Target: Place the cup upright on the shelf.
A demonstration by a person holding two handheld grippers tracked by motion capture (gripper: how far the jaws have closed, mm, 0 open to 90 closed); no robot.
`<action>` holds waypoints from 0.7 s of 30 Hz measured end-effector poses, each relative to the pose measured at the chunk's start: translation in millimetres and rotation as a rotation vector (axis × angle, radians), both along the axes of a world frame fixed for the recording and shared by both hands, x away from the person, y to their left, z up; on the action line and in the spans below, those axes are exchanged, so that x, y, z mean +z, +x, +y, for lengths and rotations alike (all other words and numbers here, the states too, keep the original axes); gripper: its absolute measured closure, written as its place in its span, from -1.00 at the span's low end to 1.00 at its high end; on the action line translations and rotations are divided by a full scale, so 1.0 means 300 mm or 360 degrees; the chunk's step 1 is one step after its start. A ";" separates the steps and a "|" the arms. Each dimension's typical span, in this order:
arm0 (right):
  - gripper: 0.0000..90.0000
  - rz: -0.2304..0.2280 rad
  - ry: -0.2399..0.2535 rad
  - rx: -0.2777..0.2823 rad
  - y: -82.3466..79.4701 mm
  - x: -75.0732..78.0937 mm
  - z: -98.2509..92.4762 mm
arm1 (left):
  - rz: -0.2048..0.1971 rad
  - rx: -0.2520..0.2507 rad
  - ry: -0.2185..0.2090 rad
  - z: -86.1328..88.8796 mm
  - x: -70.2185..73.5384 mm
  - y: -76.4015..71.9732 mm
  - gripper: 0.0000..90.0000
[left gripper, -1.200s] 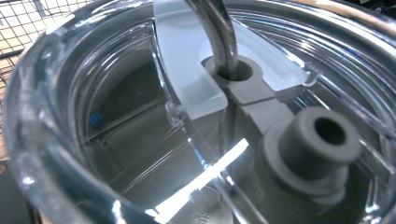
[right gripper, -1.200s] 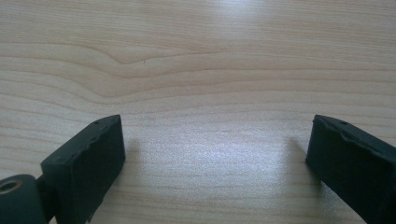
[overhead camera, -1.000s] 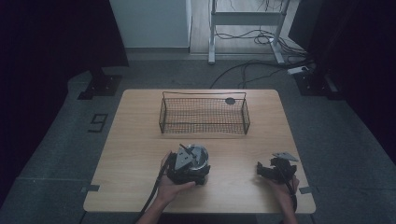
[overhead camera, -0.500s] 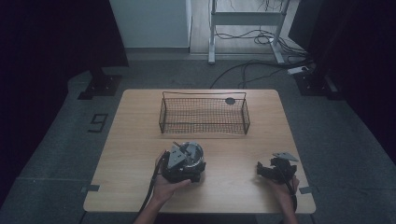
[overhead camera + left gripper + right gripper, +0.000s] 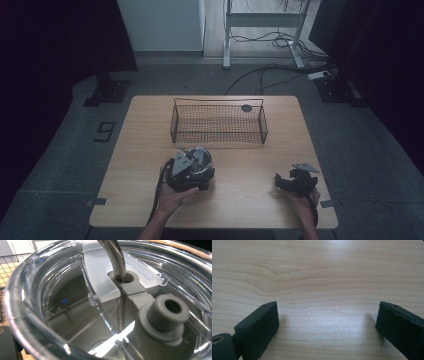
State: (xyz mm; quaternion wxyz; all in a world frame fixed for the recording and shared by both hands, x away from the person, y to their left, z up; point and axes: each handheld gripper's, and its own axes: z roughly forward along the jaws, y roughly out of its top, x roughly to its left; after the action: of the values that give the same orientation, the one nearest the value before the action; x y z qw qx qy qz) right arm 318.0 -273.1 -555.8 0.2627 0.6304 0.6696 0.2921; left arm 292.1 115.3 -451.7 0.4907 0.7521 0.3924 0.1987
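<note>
In the high view, lower centre-left of the frame, my left gripper (image 5: 192,167) sits against a clear plastic tumbler lid with a grey stopper and a metal straw (image 5: 199,156), on the pale wooden table (image 5: 250,165). In the left gripper view the lid (image 5: 107,302) is pressed up close to the camera; I cannot tell how the jaws stand. At lower right, my right gripper (image 5: 295,181) rests on the tabletop. Its view shows both black jaws spread wide over bare wood (image 5: 319,277). A black wire basket (image 5: 218,122) stands at upper centre, well apart from both grippers.
</note>
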 end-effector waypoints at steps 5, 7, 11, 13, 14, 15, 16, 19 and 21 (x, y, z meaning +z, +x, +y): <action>-0.90 0.0000 0.0000 0.0000 0.000 0.000 0.000 | 0.0002 0.0007 -0.0013 0.016 0.013 0.012 -0.92; -0.90 -0.0001 0.0000 0.0000 0.000 0.000 0.000 | 0.0001 0.0012 -0.0014 0.020 0.019 0.016 -0.92; -0.90 0.0000 0.0001 0.0000 0.000 0.000 0.000 | -0.0001 0.0013 -0.0005 0.027 0.031 0.026 -0.92; -0.90 0.0000 0.0001 0.0000 0.000 0.000 0.000 | -0.0002 0.0012 0.0000 0.031 0.037 0.031 -0.92; -0.90 0.0000 0.0001 0.0000 0.000 0.000 0.000 | -0.0002 0.0012 0.0000 0.031 0.037 0.031 -0.92; -0.90 0.0000 0.0000 0.0001 0.000 0.000 0.000 | -0.0005 0.0015 0.0002 0.034 0.041 0.034 -0.92; -0.90 0.0000 0.0000 -0.0001 0.000 0.000 0.000 | -0.0006 0.0019 0.0000 0.036 0.044 0.036 -0.92; -0.90 0.0000 0.0000 -0.0002 0.000 0.000 0.000 | -0.0003 0.0024 -0.0010 0.045 0.050 0.041 -0.92; -0.90 0.0000 0.0000 -0.0002 0.000 0.000 0.000 | -0.0005 0.0026 -0.0005 0.049 0.054 0.045 -0.92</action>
State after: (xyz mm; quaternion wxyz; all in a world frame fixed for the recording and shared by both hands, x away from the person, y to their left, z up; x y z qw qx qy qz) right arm 318.0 -273.1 -555.8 0.2630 0.6308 0.6691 0.2919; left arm 305.5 130.1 -435.5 0.4910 0.7477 0.3981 0.2033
